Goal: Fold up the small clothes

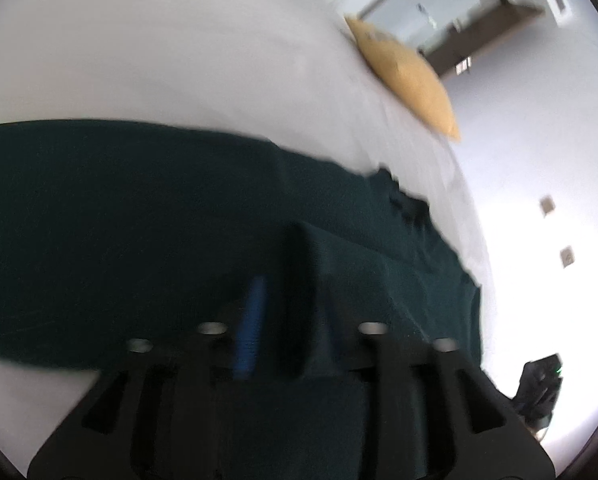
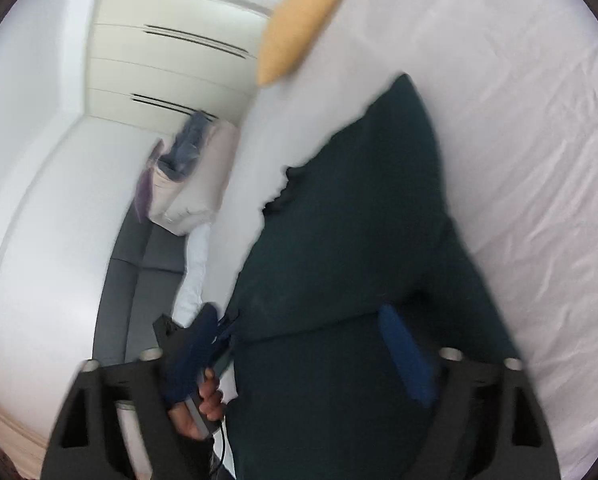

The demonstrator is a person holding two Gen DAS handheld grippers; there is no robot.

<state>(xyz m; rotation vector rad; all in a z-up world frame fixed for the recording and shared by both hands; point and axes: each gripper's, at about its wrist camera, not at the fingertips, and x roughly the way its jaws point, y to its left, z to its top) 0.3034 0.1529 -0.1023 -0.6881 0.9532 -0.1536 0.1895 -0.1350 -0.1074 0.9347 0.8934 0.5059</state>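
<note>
A dark green fabric garment [image 1: 179, 220] lies on the white-sheeted bed [image 1: 159, 48]. Both the left hand-held gripper [image 1: 287, 312] and right hand-held gripper [image 2: 299, 340] stand wide, cloth loose between their blue pads.

Beyond the dark green garment [image 1: 179, 216] the white bed sheet [image 1: 159, 60] lies bare — open passage up to the yellow cushion [image 1: 407, 76], the only obstacle, at the sheet's edge well apart from the garment.

Both wrist views close, angled down; share dark green garment [image 1: 179, 208], yellow pillow [image 2: 299, 24].
</note>
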